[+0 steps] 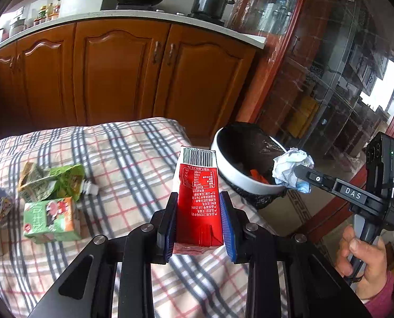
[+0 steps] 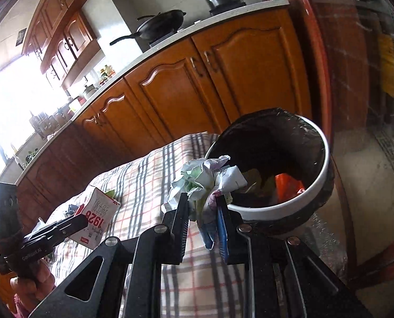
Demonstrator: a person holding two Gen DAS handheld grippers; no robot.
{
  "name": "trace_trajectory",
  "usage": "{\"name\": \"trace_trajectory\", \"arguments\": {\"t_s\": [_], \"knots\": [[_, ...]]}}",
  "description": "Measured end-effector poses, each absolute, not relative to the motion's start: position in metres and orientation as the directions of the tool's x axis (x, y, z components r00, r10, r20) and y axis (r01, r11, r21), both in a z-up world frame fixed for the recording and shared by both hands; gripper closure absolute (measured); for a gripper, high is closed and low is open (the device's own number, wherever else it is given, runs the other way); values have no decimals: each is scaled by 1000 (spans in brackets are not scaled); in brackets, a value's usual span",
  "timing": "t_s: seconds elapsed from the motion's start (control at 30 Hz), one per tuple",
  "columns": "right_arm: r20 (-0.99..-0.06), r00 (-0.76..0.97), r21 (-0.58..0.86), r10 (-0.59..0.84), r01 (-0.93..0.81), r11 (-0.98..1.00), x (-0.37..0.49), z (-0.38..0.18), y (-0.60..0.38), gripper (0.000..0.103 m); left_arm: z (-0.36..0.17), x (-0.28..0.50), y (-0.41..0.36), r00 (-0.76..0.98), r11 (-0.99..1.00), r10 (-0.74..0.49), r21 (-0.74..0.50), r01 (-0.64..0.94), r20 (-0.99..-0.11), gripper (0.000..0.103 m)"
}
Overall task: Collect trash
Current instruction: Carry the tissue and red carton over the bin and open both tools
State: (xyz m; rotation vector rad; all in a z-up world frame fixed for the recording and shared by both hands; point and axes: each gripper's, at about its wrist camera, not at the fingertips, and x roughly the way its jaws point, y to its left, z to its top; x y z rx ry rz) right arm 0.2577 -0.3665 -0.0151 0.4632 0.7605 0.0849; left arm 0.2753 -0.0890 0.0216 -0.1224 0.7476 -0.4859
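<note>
At two o'clock, over trash bin [image 1: 239, 182]: crumpled paper [image 1: 292, 168] pinched in right gripper [image 1: 299, 171], some trash already inside. Red carton [image 1: 198, 201] clamped by left gripper [image 1: 198, 221]; green cartons [image 1: 51, 201] left at nine o'clock on table [image 1: 133, 143].

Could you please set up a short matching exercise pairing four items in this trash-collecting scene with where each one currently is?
Things:
1. red carton
2. crumpled paper
3. green carton
4. black pot

Places:
A. lying on the checked tablecloth
B. on the stove on the counter
C. clamped in the left gripper
D. clamped in the right gripper, near the rim of the trash bin

Pairs: 1-C, 2-D, 3-A, 4-B
</note>
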Motion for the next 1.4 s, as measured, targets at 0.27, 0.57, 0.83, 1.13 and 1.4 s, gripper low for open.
{"name": "trace_trajectory", "arguments": {"t_s": [0.27, 0.57, 0.83, 1.13, 1.4], "knots": [[-649, 732, 418, 206, 117, 901, 261, -16, -388, 83, 20, 301, -127, 596, 858, -501, -274, 434, -627, 75], [-677, 714, 379, 176, 133, 916, 276, -21, -409, 83, 17, 346, -173, 549, 832, -531, -276, 481, -646, 75], [-719, 681, 324, 140, 150, 934, 299, -25, -429, 83, 8, 389, -212, 515, 827, -523, -260, 498, -679, 74], [-765, 629, 288, 136, 145, 947, 320, -41, -436, 82, -1, 417, -241, 488, 829, -510, -253, 499, -708, 74], [-788, 602, 270, 133, 142, 952, 330, -52, -439, 82, -9, 430, -249, 476, 832, -500, -248, 496, -723, 74]]}}
